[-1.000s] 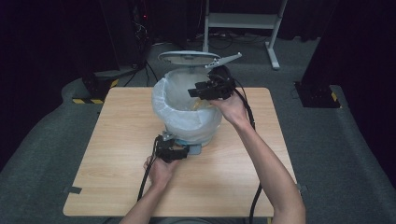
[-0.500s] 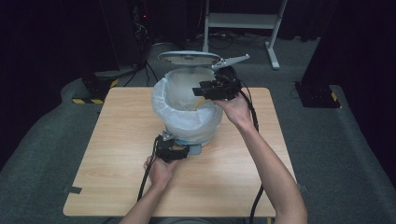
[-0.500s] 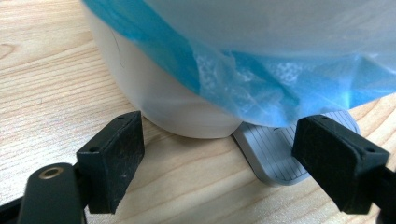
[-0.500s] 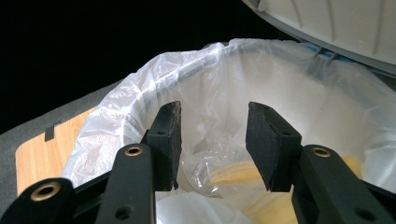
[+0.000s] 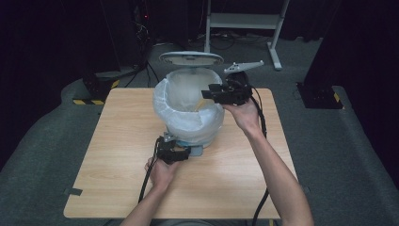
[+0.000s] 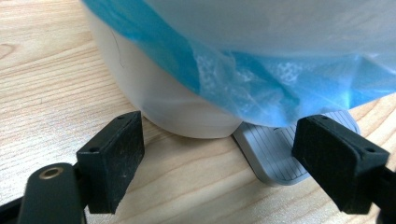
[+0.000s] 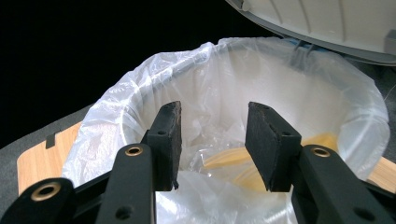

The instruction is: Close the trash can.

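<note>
Standing on the wooden table (image 5: 117, 141) in a dark room, both tongs gape empty.

The right gripper (image 5: 210, 92) now sits at the right rim of the pedal bin (image 5: 188, 108), having drawn back from over the bin's opening toward the person's right. Its jaws point across the bag-lined mouth with nothing between them. The right hand (image 5: 242, 115) has shifted rightward and slightly lower with it.
</note>
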`<state>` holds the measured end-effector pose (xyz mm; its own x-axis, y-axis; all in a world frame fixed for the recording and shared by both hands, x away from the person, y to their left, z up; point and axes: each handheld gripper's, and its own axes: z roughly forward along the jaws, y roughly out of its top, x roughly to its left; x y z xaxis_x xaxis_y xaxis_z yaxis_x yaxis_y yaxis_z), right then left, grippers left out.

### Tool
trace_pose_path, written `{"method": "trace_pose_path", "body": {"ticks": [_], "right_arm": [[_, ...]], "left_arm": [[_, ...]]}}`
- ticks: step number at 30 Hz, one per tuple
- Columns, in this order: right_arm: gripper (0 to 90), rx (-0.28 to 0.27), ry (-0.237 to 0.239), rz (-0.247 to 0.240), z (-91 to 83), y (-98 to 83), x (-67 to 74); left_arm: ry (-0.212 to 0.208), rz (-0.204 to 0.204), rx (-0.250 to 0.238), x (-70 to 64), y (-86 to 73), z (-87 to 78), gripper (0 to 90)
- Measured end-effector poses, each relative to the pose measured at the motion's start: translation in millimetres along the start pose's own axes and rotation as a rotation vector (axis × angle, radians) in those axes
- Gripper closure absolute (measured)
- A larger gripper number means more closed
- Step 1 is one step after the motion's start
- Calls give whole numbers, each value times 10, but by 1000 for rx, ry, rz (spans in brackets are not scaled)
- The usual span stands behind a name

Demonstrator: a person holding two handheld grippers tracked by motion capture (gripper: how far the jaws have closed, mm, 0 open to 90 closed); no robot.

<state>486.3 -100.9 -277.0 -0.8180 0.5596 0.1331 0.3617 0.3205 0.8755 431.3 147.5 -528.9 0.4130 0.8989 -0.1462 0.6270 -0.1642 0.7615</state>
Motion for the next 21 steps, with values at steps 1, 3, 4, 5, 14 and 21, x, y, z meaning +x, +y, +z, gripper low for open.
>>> {"method": "trace_pose_path", "body": {"ticks": [1, 3, 4, 5, 14, 21], "right_arm": [[559, -5, -4, 0, -22, -15, -2], [558, -11, -8, 2, -44, -30, -5], [558, -18, -9, 6, -64, -41, -4], [557, -28, -11, 12, -92, -55, 0], [550, -59, -30, 31, -236, -160, 0], [535, -83, -25, 38, -324, -214, 20]], "left_arm": [[0, 0, 0, 0, 0, 0, 167], [0, 0, 0, 0, 0, 0, 167], [0, 0, 0, 0, 0, 0, 167], [0, 0, 0, 1, 0, 0, 167], [-4, -5, 0, 0, 0, 1, 167], [-4, -5, 0, 0, 0, 1, 168]]}}
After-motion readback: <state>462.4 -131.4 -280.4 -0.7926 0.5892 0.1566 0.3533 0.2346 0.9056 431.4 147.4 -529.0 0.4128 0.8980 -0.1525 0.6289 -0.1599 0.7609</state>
